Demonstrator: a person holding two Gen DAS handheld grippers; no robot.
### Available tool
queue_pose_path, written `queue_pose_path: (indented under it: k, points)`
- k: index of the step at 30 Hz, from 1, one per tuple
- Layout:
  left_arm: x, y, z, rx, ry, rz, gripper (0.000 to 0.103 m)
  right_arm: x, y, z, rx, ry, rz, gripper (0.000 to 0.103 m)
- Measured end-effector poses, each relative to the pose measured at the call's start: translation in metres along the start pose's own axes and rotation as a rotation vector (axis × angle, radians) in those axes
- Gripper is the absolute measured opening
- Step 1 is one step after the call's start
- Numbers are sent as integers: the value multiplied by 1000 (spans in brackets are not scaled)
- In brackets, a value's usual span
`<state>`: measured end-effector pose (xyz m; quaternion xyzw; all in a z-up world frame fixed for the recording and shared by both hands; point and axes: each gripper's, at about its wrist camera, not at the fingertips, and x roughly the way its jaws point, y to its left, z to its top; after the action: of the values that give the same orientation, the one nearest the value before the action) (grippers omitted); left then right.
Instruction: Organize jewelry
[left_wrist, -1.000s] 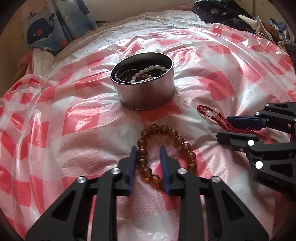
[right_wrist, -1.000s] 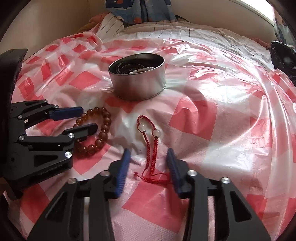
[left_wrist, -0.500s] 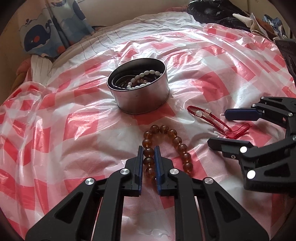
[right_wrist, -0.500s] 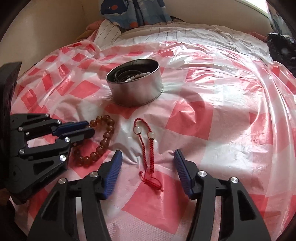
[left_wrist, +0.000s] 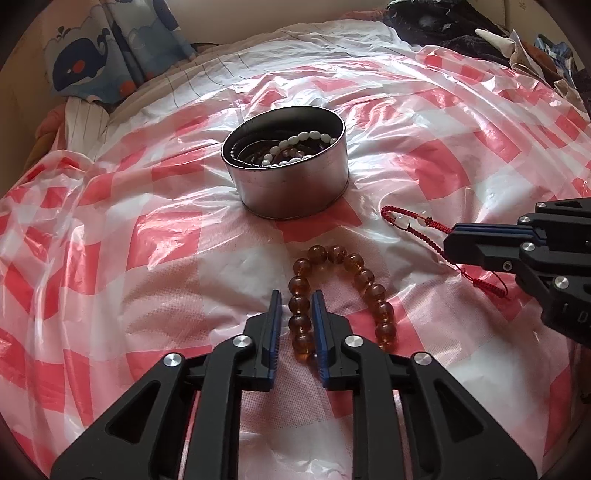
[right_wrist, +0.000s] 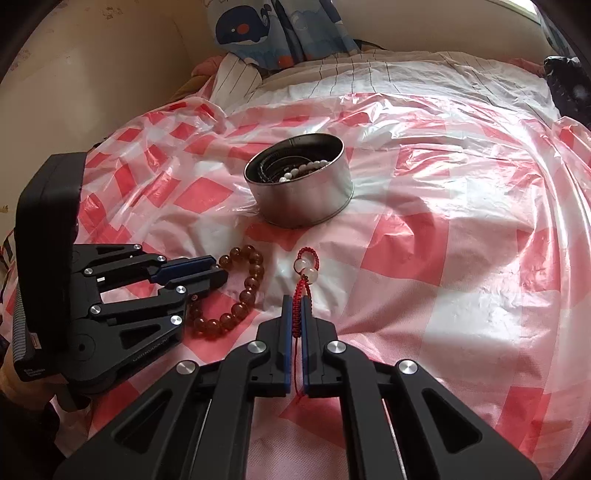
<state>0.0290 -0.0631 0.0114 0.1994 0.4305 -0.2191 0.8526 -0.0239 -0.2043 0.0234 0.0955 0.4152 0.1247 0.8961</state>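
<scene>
Left wrist view: a round metal tin (left_wrist: 291, 177) holding white beads (left_wrist: 295, 146) sits on the red-checked plastic sheet (left_wrist: 110, 258), a whale-print pillow (left_wrist: 107, 55) behind. The left gripper (left_wrist: 297, 301), jaws opening, straddles the amber bead bracelet (left_wrist: 343, 291) lying nearer than the tin.

Right wrist view: the right gripper (right_wrist: 295, 306) is clenched on the red cord bracelet (right_wrist: 304, 273), nothing blocking the tin (right_wrist: 303, 192) beyond.

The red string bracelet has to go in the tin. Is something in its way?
Nothing visible. The right gripper is shut on the red string bracelet, and only bare checked plastic sheet lies between it and the tin. The brown bead bracelet sits off to the side.
</scene>
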Motion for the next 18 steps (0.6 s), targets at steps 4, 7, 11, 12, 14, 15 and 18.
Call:
queue_pose_path:
  k: [4,7,11,12,14,15,18]
  points:
    - [1,0,-1,-5,-6,-4,38,-10,-2,4,1,-52,-26,5]
    - [-2,-3,0,17,-3,-33,10,-6,-2,4,-15,-33,-67,5]
    - [-10,0,3,-5,-38,-34,10,7,-5,0,-10,31,-91,13]
    - [-11,2,4,-15,-42,-36,10,8,-5,-1,-12,35,-91,21]
    - [-13,7,4,-36,-50,-32,10,6,-2,-1,-30,12,-118,57]
    - [-13,8,5,-43,-55,-32,10,6,0,-1,-42,9,-129,57]
    - [-9,8,5,-51,-45,-33,11,13,-1,-3,-52,37,-159,58]
